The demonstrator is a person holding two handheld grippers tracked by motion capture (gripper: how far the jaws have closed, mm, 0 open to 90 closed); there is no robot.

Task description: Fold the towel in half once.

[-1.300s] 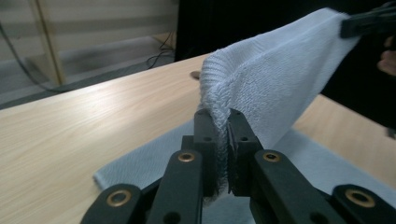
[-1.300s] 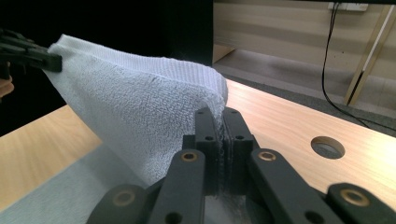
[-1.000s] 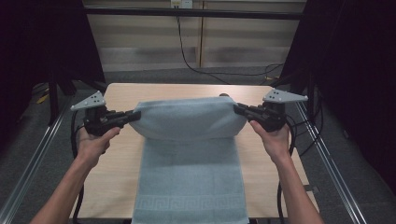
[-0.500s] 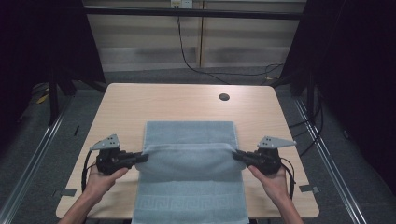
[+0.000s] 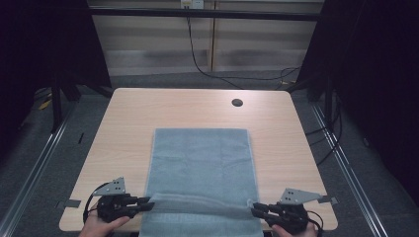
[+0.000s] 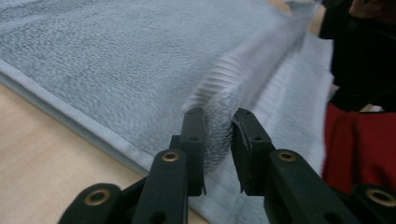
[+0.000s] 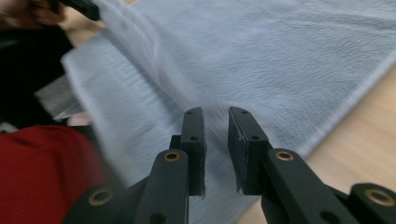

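A light blue-grey terry towel (image 5: 200, 173) lies flat along the middle of the pale wooden bench (image 5: 128, 113), folded over so that its doubled near part reaches the bench's near edge. A raised ridge of cloth runs across that near end between the two tools. The left gripper (image 5: 146, 201) sits at the towel's left near corner; its black fingers (image 6: 194, 135) have just been opening, yet a bunch of ribbed towel edge stands between them and touches the pads. The right gripper (image 5: 253, 209) sits at the right near corner; its fingers (image 7: 194, 130) have likewise just been parting, with blurred cloth in the gap, whether pinched I cannot tell. A hand (image 5: 101, 226) holds the left tool from below.
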